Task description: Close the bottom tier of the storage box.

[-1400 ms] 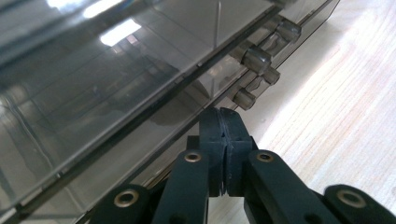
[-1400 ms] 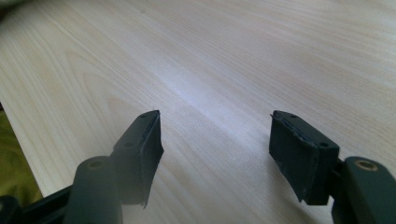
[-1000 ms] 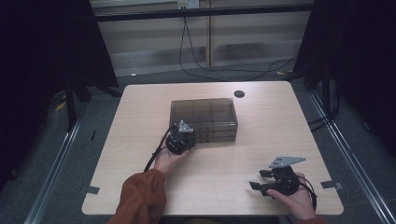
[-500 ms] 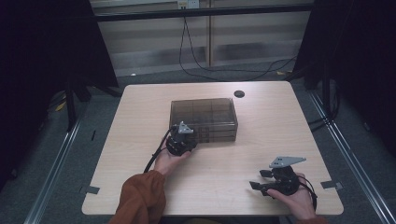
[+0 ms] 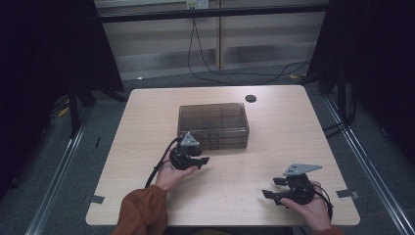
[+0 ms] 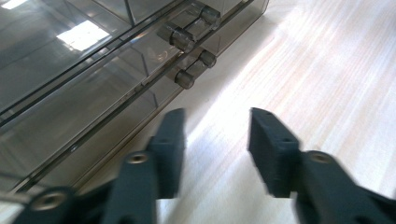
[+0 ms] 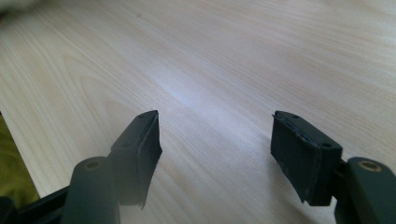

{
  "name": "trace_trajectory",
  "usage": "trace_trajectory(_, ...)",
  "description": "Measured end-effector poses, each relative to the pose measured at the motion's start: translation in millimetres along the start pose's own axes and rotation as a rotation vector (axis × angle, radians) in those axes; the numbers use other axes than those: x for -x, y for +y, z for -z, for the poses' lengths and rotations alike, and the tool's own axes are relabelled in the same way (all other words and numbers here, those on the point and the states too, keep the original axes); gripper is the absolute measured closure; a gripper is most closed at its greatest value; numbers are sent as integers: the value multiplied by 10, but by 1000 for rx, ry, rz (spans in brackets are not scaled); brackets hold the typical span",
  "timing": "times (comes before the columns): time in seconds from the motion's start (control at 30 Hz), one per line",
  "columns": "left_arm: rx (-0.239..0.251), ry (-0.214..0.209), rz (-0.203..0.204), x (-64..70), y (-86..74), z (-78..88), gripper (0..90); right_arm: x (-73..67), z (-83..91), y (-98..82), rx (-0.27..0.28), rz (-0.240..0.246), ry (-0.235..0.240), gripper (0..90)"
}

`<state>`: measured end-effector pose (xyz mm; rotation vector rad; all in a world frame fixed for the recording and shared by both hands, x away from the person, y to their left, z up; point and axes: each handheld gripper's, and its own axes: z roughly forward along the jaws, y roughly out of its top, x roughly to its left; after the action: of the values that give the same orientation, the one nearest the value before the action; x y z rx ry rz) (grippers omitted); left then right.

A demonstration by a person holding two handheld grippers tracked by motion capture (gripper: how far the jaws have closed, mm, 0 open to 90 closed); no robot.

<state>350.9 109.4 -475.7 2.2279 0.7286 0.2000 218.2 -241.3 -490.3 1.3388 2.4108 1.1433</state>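
A smoky see-through drawer box (image 5: pixel 213 120) stands in the middle of the table. My left gripper (image 5: pixel 201 161) is at its near left corner, and its jaws have just been opening. In the left gripper view the left gripper (image 6: pixel 215 116) is open over bare wood with nothing between its pads. The box (image 6: pixel 93 70) lies to its left, with small round drawer knobs (image 6: pixel 184 78) ahead. My right gripper (image 5: pixel 270 187) rests near the table's front right, pointing left. In its own view the right gripper (image 7: pixel 215 116) stands open and holds nothing.
The light wooden table (image 5: pixel 274 147) has a small black round disc (image 5: pixel 251 98) near its far edge. Tape marks sit at the front corners (image 5: pixel 95 199). Cables (image 5: pixel 210 58) trail on the floor behind the table.
The left gripper's jaws have spread apart beside the box's front. The right gripper has stayed where it was.
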Motion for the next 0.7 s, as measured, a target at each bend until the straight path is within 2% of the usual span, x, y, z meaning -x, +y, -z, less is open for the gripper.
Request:
trace_trajectory(0.13,30,-33,-5,28,-47,100,440,6,1,3,2,-2,2,323)
trace_trajectory(0.2,29,-25,-3,49,-73,147,397,8,-2,4,5,-1,2,320)
trace_trajectory(0.27,38,-43,6,61,-96,179,340,9,-1,6,5,-6,1,320)
trace_trajectory(0.47,37,-32,9,97,-157,318,192,20,6,8,16,-11,-1,310)
trace_trajectory(0.53,41,-41,8,92,-194,371,128,22,7,7,16,-11,0,308)
trace_trajectory(0.7,23,-3,0,100,-294,532,82,25,6,8,19,-15,-5,300)
